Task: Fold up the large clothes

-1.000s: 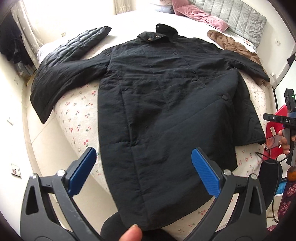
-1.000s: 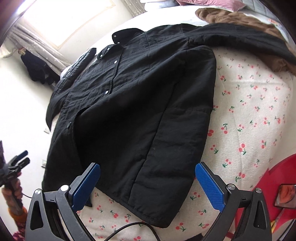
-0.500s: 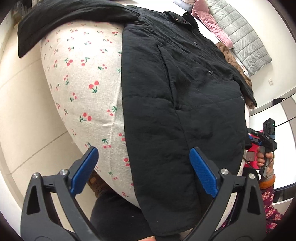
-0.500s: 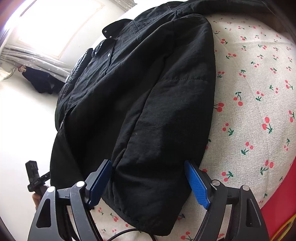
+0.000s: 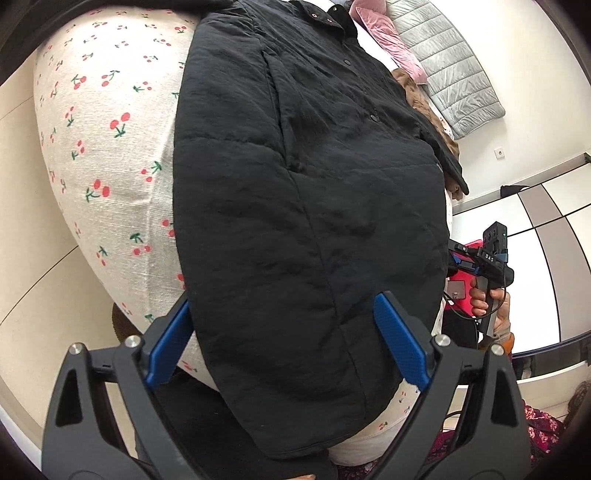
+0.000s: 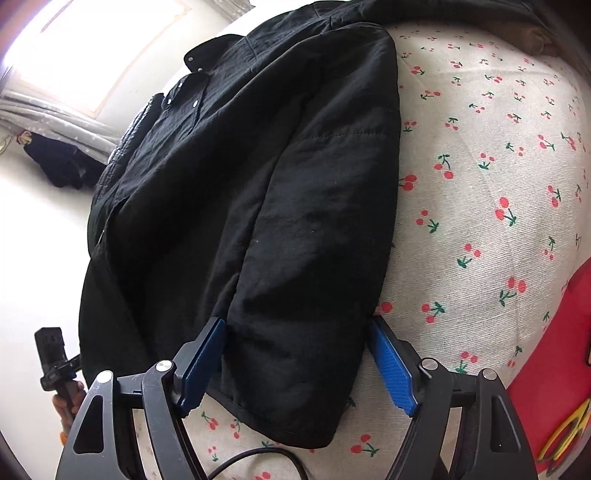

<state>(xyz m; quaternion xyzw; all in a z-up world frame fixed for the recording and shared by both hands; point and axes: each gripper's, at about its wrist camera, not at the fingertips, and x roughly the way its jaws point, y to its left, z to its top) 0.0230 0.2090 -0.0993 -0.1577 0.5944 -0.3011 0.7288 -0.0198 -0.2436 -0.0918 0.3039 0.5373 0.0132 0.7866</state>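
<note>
A large black quilted coat (image 5: 306, 206) lies spread on a bed with a cherry-print cover (image 5: 107, 155). My left gripper (image 5: 284, 341) is open, its blue fingers straddling the coat's left hem corner. In the right wrist view the coat (image 6: 280, 206) fills the middle. My right gripper (image 6: 295, 363) is open, its fingers either side of the right hem corner, close against the fabric. The right gripper also shows in the left wrist view (image 5: 487, 266).
A brown garment (image 5: 424, 107), a pink pillow (image 5: 384, 33) and a grey padded headboard (image 5: 450, 74) lie at the bed's far end. A red object (image 6: 550, 369) sits at the bed's right. A black cable (image 6: 258, 458) runs under the hem. Tiled floor (image 5: 44, 295) lies left.
Both grippers have moved down and in toward the coat's bottom hem. Their open fingers now straddle the two hem corners. The right jaws have narrowed a little.
</note>
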